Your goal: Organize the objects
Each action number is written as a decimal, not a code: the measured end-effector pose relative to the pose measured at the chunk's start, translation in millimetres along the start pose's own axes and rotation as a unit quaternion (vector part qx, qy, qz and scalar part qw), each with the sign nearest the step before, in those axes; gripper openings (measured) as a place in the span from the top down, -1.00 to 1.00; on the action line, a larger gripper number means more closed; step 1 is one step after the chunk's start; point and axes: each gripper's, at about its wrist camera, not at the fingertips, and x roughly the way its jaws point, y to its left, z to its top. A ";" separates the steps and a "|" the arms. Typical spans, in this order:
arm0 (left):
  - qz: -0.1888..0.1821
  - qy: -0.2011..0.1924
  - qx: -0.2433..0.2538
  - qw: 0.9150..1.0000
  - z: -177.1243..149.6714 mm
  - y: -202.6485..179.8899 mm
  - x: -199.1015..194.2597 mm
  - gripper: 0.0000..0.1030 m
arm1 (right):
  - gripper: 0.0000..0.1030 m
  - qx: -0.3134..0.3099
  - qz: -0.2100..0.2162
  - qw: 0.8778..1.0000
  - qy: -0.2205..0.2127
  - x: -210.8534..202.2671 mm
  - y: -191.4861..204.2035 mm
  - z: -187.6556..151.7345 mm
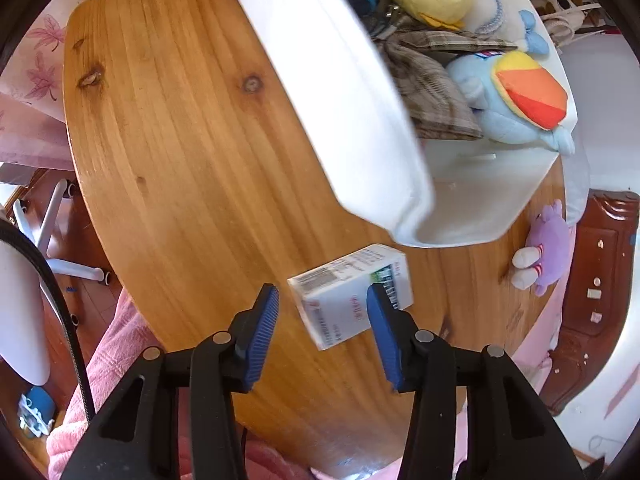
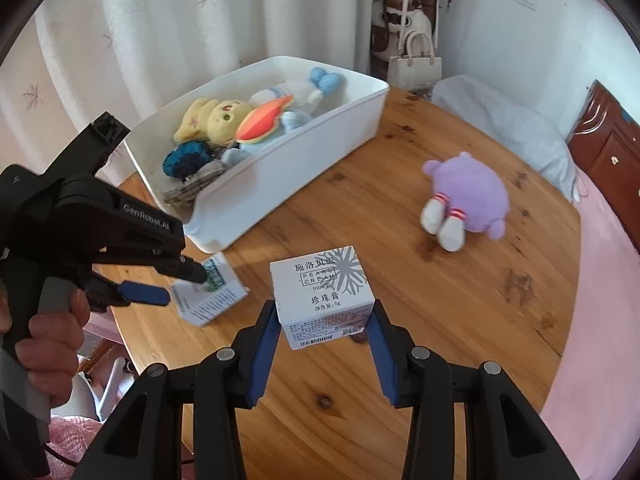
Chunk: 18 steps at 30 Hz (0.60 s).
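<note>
Your left gripper (image 1: 324, 312) gapes around the small carton (image 1: 352, 298), its far end blurred; your right gripper (image 2: 325, 326) brackets the cream box (image 2: 322, 296) at twelve o'clock, contact unclear.

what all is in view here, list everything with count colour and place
bin: 1, white, back of table, holding soft toys
table: 1, round, wood
pearl cream box: 1, white, between right gripper fingers
printed carton: 1, white, near bin corner, tilted, at left gripper
purple plush: 1, on table right of bin
handbag: 1, white, behind table
left gripper: black, blue pads, open
right gripper: black, blue pads, around cream box
</note>
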 end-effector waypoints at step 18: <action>0.039 0.020 0.214 0.976 44.0 22.6 -67.4 0.10 | 0.14 0.042 -0.016 0.999 -0.025 8.6 49.5 45.3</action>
